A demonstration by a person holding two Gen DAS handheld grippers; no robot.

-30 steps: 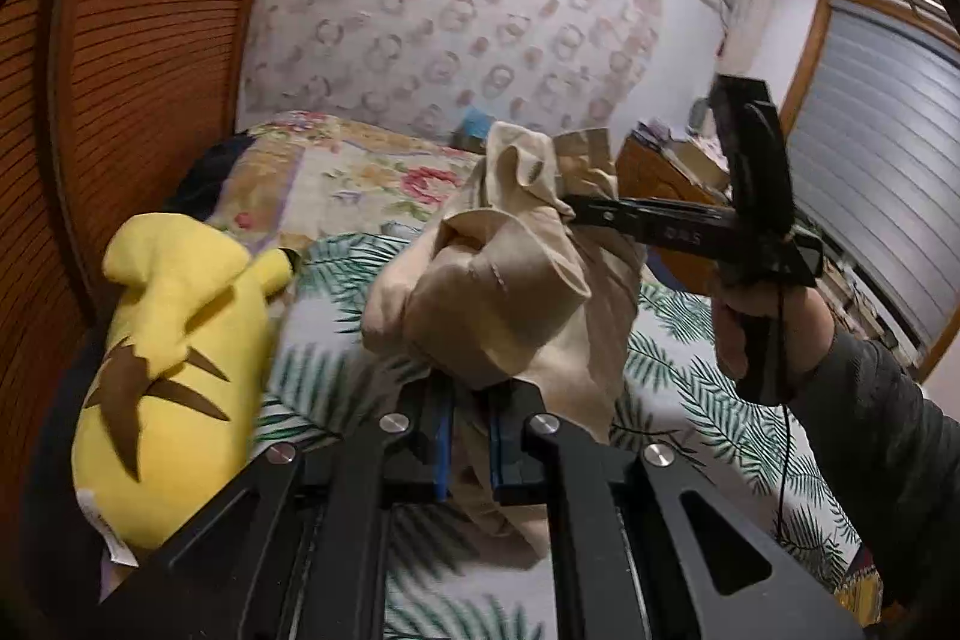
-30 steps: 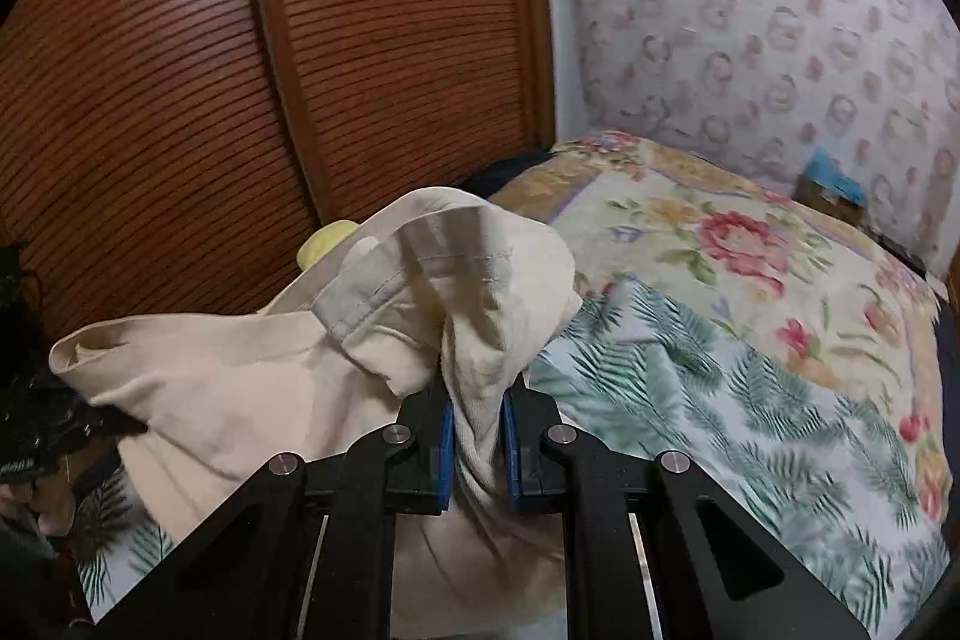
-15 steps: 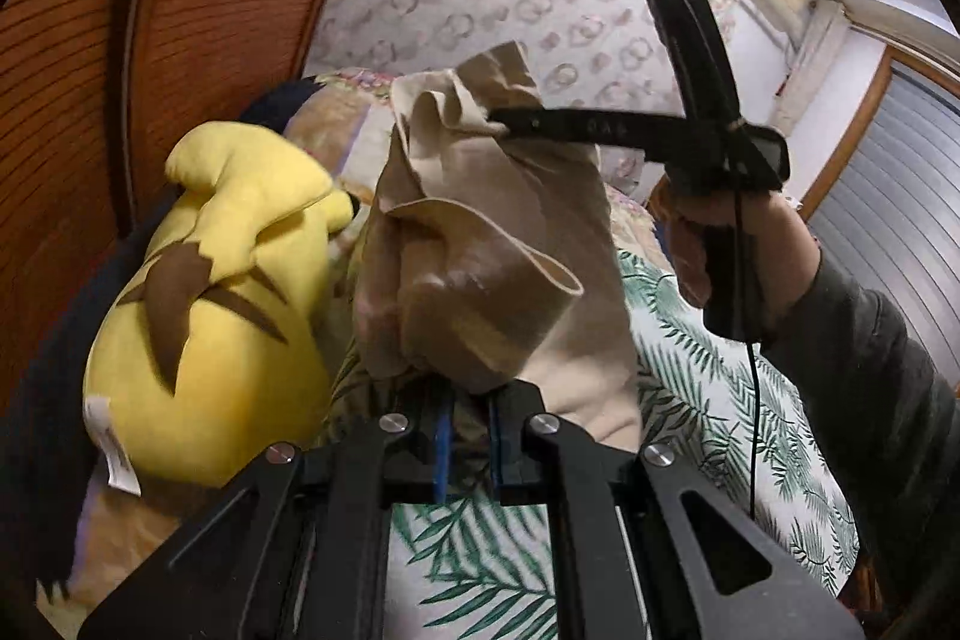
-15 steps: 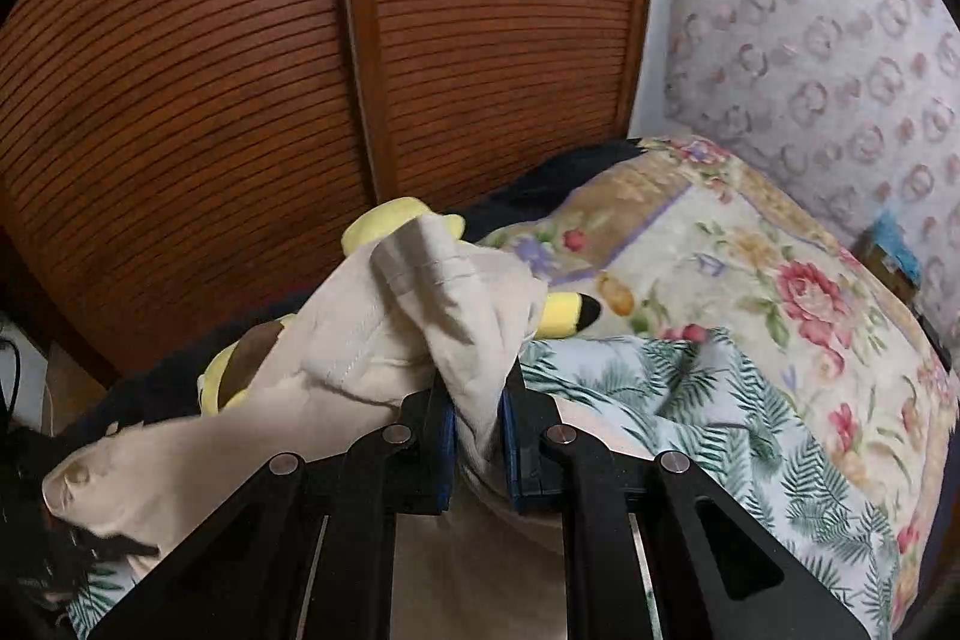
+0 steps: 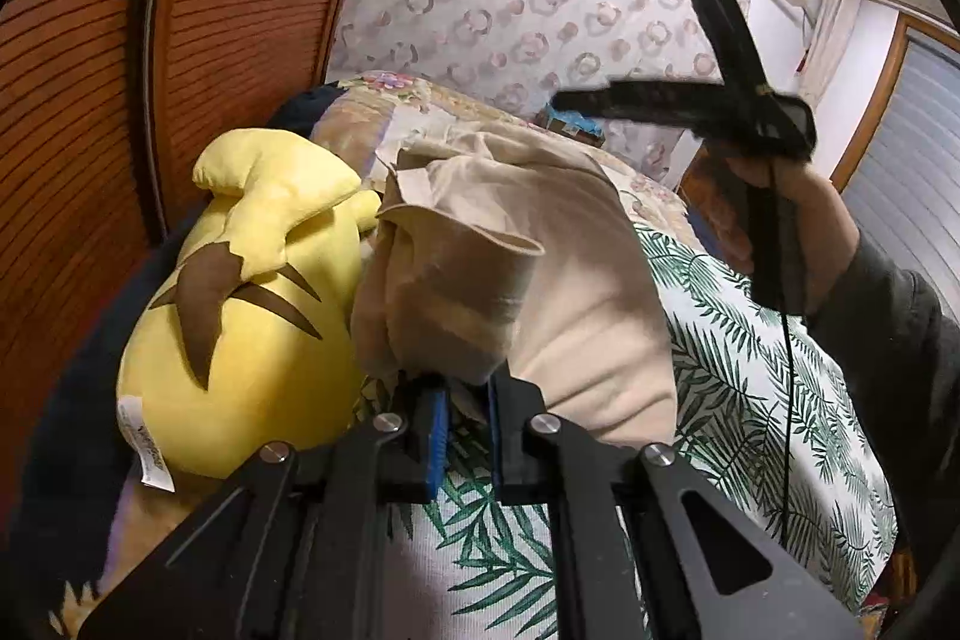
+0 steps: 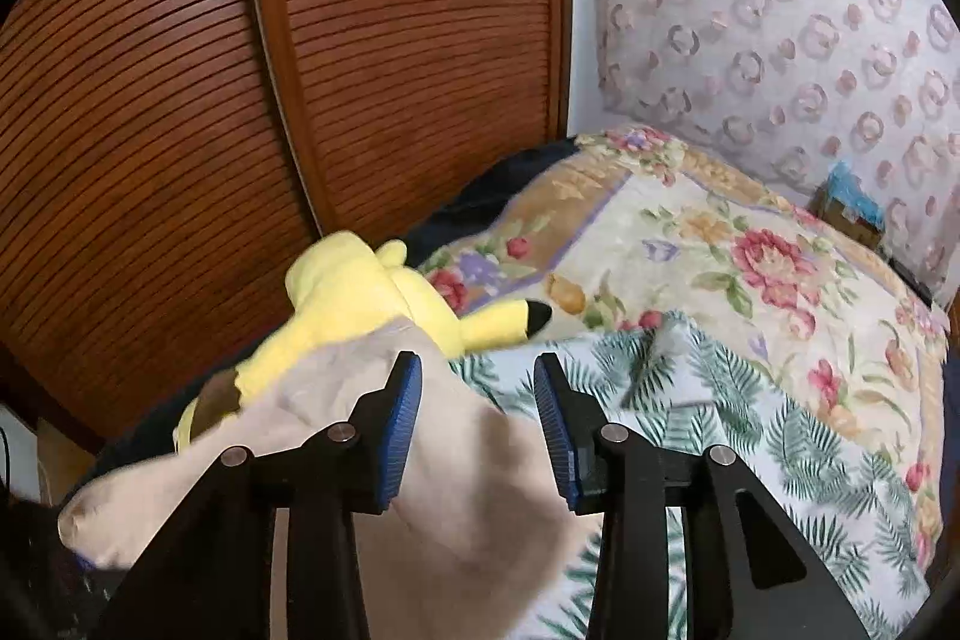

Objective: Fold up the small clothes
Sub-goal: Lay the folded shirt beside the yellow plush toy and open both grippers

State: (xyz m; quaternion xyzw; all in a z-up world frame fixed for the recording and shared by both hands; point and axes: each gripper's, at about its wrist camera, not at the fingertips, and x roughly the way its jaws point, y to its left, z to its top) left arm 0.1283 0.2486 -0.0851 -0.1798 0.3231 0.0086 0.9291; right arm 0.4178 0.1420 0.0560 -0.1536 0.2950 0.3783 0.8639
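The beige garment (image 5: 540, 268) lay bunched on the bed (image 5: 750, 340), touching the yellow plush toy (image 5: 252, 292). The left tongs (image 5: 462, 430) pinched its near edge; the right tongs (image 6: 477, 418) hung spread above it. Soft, light and floppy, it looked best gripped at a hem or corner.

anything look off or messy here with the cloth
Yes: the beige garment is bunched in a heap, not flat, and slumps against the yellow plush toy. Only the left tongs pinch it; the right tongs hang open above it, holding nothing.
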